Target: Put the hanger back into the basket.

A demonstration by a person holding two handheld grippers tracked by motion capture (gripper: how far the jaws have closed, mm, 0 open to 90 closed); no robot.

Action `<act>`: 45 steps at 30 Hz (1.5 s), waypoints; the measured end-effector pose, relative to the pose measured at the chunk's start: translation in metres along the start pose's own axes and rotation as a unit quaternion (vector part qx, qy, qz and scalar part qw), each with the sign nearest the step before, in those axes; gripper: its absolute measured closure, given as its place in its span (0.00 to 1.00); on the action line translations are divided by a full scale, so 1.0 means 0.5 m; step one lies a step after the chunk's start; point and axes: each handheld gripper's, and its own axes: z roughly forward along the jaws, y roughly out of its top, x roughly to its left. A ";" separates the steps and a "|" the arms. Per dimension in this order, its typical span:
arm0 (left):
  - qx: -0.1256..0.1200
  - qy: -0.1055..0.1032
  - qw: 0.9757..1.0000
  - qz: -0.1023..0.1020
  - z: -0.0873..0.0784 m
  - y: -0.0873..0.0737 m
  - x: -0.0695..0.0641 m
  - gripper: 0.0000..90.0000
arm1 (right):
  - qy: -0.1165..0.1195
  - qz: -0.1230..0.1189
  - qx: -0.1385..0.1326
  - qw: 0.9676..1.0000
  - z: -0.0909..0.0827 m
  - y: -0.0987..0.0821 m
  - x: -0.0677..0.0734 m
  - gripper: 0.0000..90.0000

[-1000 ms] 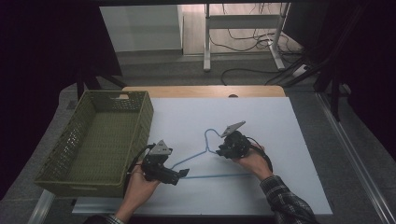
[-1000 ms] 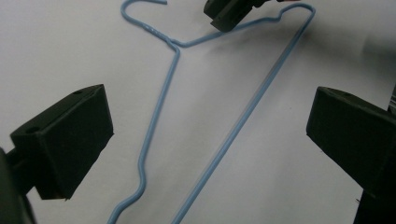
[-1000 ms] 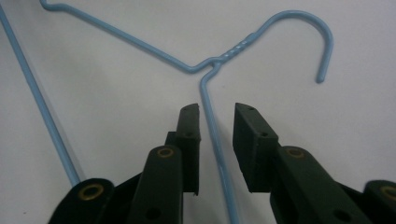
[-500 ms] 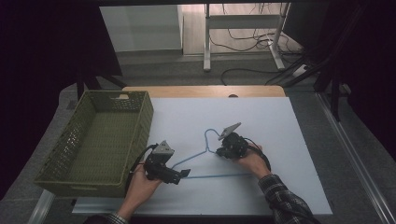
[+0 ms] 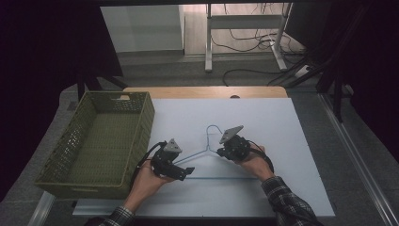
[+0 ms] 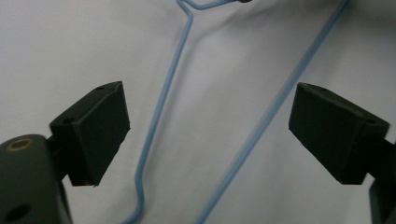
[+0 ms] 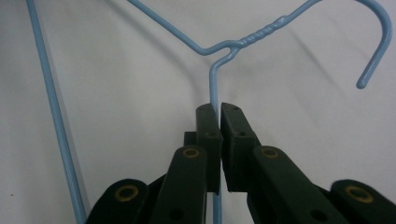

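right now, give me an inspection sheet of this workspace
surface: white table top, flat and bare around the work
job's things: blue wire hanger lying flat on the top; green basket at the left, nothing seen in it
clutter: nothing seen
grippers: right gripper shut on the hanger's wire below the twisted neck; left gripper open, its fingers have just been closing, two hanger wires between them, untouched
cables: black cables on the floor beyond the table
surroundings: dark, grey metal frame behind
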 end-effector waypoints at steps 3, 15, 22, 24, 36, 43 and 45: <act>0.003 0.001 1.000 0.003 0.008 0.006 0.006 0.20 | -0.002 -0.002 -0.004 1.000 -0.005 0.001 0.002 0.97; 0.036 -0.031 0.999 -0.006 0.065 0.033 0.052 0.65 | -0.001 -0.010 -0.016 1.000 -0.022 0.004 0.008 0.97; 0.052 -0.036 0.998 0.005 0.086 0.043 0.055 0.79 | 0.001 -0.011 -0.022 1.000 -0.029 0.006 0.013 0.97; 0.055 -0.037 0.998 0.014 0.088 0.044 0.054 0.84 | 0.002 -0.009 -0.023 1.000 -0.031 0.006 0.014 0.97; 0.056 -0.048 0.995 0.073 0.089 0.041 0.051 0.95 | -0.010 0.008 -0.031 0.999 -0.041 0.006 0.014 0.86; 0.046 -0.047 0.994 0.088 0.081 0.043 0.045 0.95 | -0.010 0.066 -0.061 0.996 -0.052 0.026 0.002 0.60; 0.046 -0.046 0.994 0.091 0.081 0.044 0.043 0.95 | -0.013 0.095 -0.068 0.993 -0.034 0.041 0.001 0.50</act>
